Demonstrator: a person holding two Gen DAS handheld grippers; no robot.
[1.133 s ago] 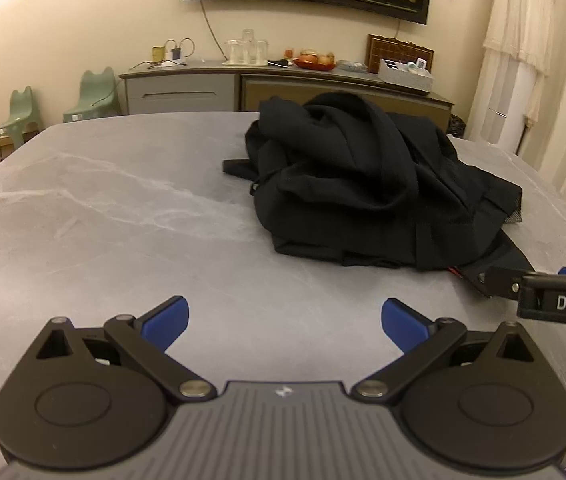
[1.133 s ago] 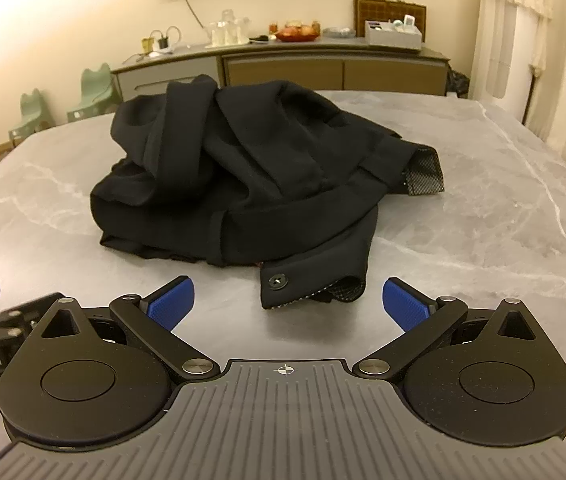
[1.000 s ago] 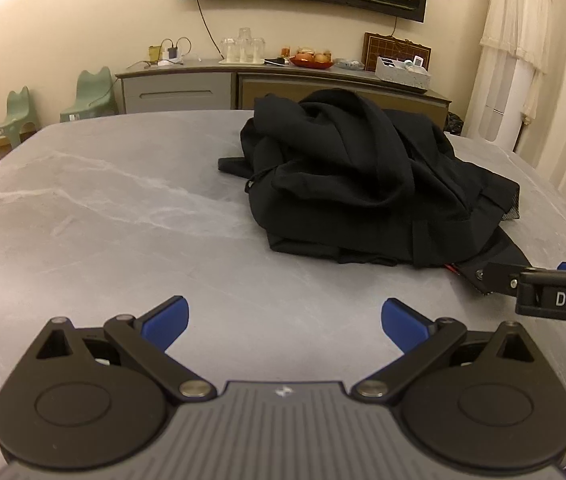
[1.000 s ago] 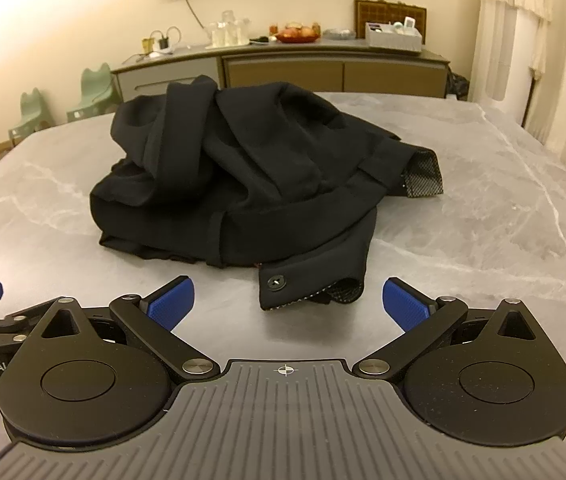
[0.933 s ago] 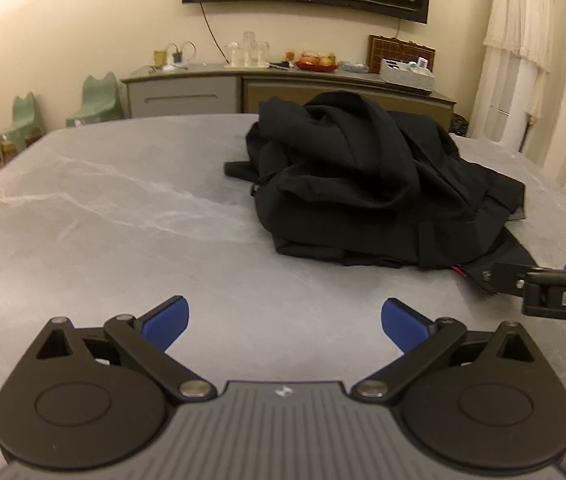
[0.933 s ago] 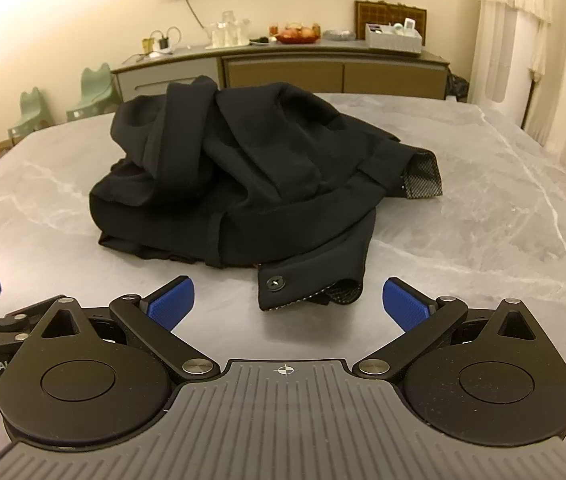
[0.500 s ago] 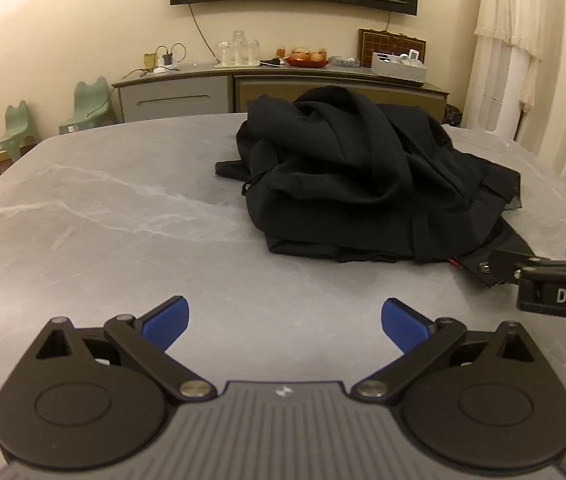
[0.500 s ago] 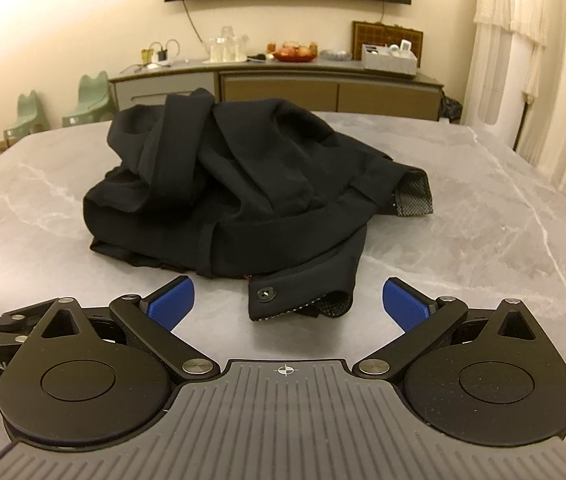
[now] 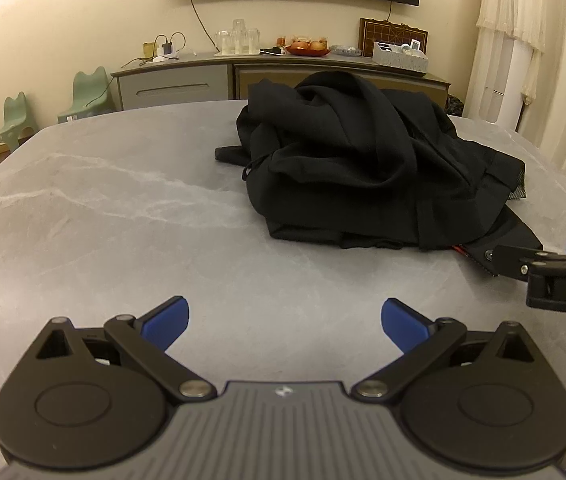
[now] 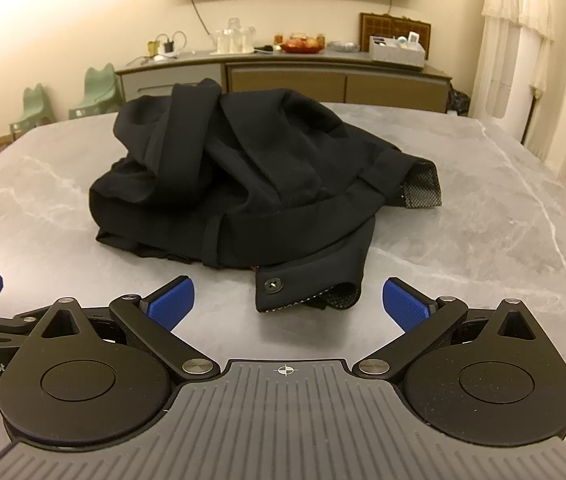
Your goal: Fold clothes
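Since the earlier frames both grippers have eased a little closer to the clothing: the crumpled black garment (image 9: 367,168) sits slightly larger and lower in both wrist views, and its buttoned tab is now nearer the right gripper than it was a second ago.

The garment lies heaped on the grey marble-patterned desk (image 9: 123,208), toward the far middle of the top, with folds piled high at its centre. One flap with a round black button (image 10: 273,285) stretches toward the camera in the right wrist view — its underside shows a dotted mesh lining (image 10: 423,190), which also peeks out at the far right corner of the heap.

The left gripper (image 9: 285,322) hovers above bare desk, its blue-padded fingers (image 9: 165,322) spread wide with nothing between them; the garment lies ahead and to its right. The right gripper (image 10: 287,304) is likewise spread wide and empty, with the buttoned flap lying just ahead of the gap between its blue pads (image 10: 405,304), not touching them.

Behind the desk stand a long grey-and-brown sideboard (image 9: 283,76) with glasses and a fruit bowl, and two pale green small chairs (image 9: 87,92).
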